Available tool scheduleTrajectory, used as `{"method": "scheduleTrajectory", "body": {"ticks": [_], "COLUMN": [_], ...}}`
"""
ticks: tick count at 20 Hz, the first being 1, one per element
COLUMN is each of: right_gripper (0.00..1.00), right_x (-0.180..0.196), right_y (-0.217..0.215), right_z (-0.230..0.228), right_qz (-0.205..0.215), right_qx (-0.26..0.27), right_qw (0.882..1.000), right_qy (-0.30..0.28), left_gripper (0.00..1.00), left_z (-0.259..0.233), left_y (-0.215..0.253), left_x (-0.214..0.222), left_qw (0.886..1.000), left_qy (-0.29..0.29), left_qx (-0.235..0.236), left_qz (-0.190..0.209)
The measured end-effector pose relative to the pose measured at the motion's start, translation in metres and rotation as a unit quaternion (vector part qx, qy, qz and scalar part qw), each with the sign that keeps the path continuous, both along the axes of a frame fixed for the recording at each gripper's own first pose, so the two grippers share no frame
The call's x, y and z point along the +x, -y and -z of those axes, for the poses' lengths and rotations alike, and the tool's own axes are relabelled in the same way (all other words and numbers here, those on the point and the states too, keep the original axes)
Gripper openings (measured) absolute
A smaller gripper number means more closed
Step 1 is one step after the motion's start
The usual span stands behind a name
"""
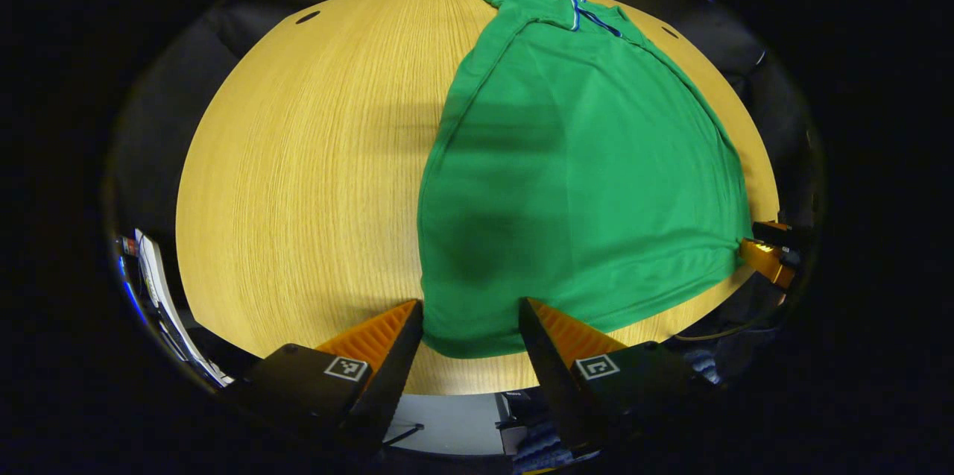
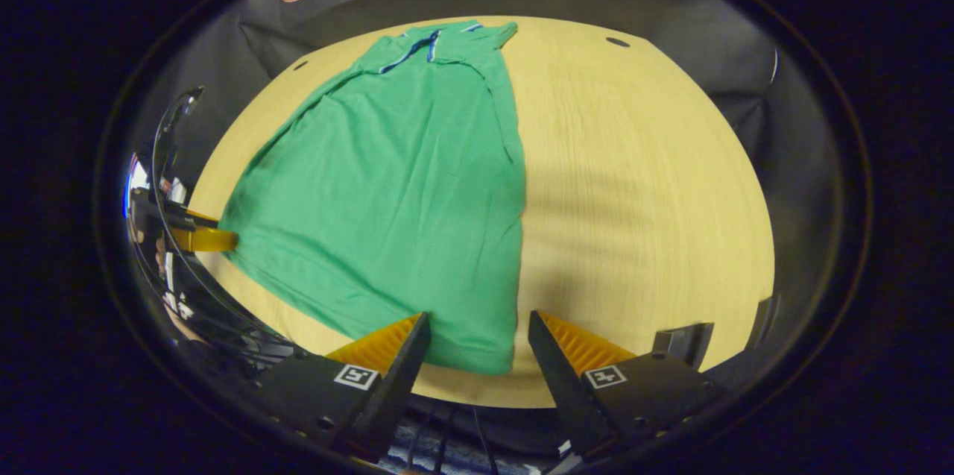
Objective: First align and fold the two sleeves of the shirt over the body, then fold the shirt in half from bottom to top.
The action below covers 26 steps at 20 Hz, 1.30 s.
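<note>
The round wooden table (image 1: 298, 162) carries everything, and most of its near half lies under the green shirt (image 1: 581, 162). You have the shirt flat, collar (image 2: 421, 48) at the far edge and hem toward you. It reads as a narrow panel with straight long edges, so I judge the sleeves already folded in over the body, which leaves the bottom-to-top fold.

That explains where your tools sit: one at each hem corner, so the hem can rise level and travel to the collar without skewing. Your left gripper (image 1: 471, 326) has its fingers spread, with the near left corner of the hem lying between them, not pinched. Your right gripper (image 2: 478, 337) is likewise spread over the opposite hem corner, the cloth's edge sitting in the gap.

In the left gripper view the other tool shows at the shirt's far corner. Before you lift, both tools need to bite down on the fabric; catch every layer, or a folded-in sleeve may slip out.
</note>
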State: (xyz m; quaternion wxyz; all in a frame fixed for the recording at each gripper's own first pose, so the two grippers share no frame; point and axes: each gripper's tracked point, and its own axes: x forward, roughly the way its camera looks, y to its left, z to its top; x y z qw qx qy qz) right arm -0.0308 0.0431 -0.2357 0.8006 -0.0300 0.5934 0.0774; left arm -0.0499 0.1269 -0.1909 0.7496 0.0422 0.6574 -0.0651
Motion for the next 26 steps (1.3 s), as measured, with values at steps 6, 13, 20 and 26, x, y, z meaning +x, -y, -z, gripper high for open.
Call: {"method": "scheduleTrajectory", "body": {"ticks": [6,13,20,26], "right_gripper": [0.56,0.06,0.0,0.0], "right_x": [0.003,0.008,0.005,0.001], "right_y": [-0.006,-0.006,-0.003,-0.001], "right_z": [0.003,0.005,0.005,-0.01], "right_qz": [0.024,0.031,0.013,0.017], "right_qx": [-0.007,0.016,0.013,0.035], "right_qw": [0.999,0.996,0.998,0.998], "right_qy": [-0.048,-0.078,-0.061,-0.044], "left_gripper": [0.47,0.2,0.04,0.03], "left_z": [-0.005,-0.005,-0.009,-0.031], "left_y": [0.015,0.024,0.035,0.023], "left_x": [0.006,0.014,0.022,0.032], "left_qw": [1.0,0.998,0.994,0.99], "left_qy": [0.0,0.031,0.072,0.116], "left_qx": [0.0,-0.029,-0.062,-0.053], "left_qz": [0.026,0.037,0.053,0.065]}}
